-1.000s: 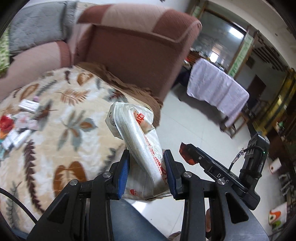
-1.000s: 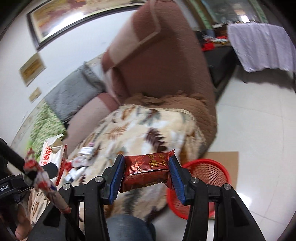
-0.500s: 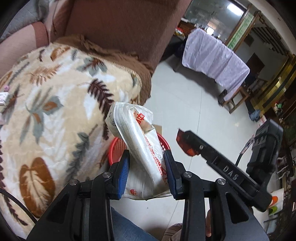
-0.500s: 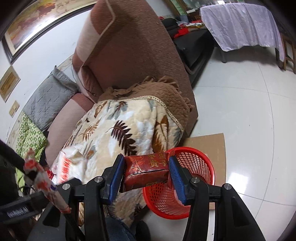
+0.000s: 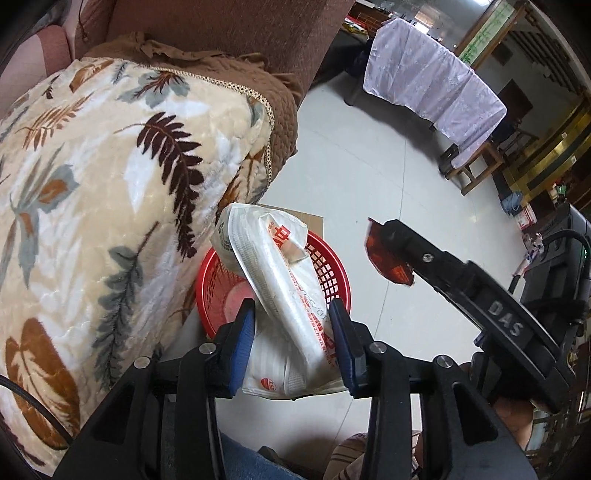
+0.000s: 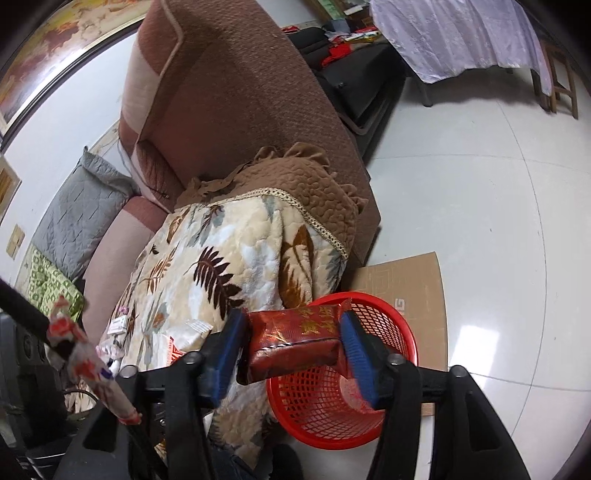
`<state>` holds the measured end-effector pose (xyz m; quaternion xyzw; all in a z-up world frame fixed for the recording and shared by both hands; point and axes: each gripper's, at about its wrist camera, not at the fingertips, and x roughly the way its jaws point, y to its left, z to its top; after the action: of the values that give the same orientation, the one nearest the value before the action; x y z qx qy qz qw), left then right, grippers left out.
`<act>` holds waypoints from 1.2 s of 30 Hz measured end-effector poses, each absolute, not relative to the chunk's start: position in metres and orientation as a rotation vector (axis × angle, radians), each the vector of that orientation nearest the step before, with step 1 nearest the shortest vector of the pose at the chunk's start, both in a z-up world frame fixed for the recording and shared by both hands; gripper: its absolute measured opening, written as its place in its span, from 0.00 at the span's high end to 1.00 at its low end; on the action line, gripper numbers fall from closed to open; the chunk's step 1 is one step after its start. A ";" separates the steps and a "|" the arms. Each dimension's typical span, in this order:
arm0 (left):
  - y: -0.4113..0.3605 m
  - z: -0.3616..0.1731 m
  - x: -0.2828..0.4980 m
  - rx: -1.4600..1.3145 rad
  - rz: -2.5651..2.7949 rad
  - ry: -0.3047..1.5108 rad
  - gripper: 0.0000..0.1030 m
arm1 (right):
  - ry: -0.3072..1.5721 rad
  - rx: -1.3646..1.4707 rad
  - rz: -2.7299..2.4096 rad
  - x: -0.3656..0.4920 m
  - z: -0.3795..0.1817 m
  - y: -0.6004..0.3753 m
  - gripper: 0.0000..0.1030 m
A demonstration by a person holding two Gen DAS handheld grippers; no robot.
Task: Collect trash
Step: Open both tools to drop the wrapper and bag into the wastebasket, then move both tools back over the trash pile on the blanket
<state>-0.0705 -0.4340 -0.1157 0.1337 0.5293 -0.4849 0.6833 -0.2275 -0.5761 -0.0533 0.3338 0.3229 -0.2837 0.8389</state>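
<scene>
Left wrist view: the left tool (image 5: 291, 341) is clenched on a white wrapper with red print (image 5: 280, 291), its blue pads pressing the lower part from both sides while the upper end leans up and left over the red mesh basket (image 5: 334, 273). The basket stands on the tiled floor (image 5: 369, 177), on a cardboard sheet (image 5: 314, 221), just beside the leaf-patterned blanket (image 5: 110, 184) that hangs off the brown sofa (image 5: 236, 29). At right, the right tool's finger carries a red wrapper (image 5: 388, 258). Right wrist view: the right tool (image 6: 295, 350) grasps a red wrapper with gold print (image 6: 295, 339) crosswise between its blue pads, held above the near rim of the red mesh basket (image 6: 332, 406). Small wrappers (image 6: 122, 325) lie on the blanket (image 6: 221, 266) at left. A twisted red-and-white wrapper (image 6: 92, 369) shows at the left edge.
</scene>
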 end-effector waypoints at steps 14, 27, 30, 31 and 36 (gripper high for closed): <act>-0.374 -0.058 -0.058 0.190 -1.025 1.045 0.40 | 0.585 0.630 -0.495 -0.217 -0.009 -0.545 0.17; -0.196 0.026 -0.068 0.064 -0.682 0.754 0.30 | 0.534 0.443 -0.193 -0.168 0.042 -0.401 0.10; -0.161 0.035 -0.067 0.039 -0.615 0.716 0.30 | 0.544 0.422 -0.142 -0.157 0.044 -0.374 0.10; -0.149 0.038 -0.066 0.033 -0.586 0.700 0.30 | 0.546 0.416 -0.127 -0.154 0.044 -0.365 0.10; -0.093 0.046 -0.053 -0.013 -0.485 0.662 0.29 | 0.607 0.313 -0.029 -0.131 0.041 -0.322 0.10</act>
<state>-0.0531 -0.0931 0.0463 -0.0065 0.3216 -0.2359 0.9170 -0.1314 -0.3218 0.0409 0.1533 0.2978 -0.0144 0.9421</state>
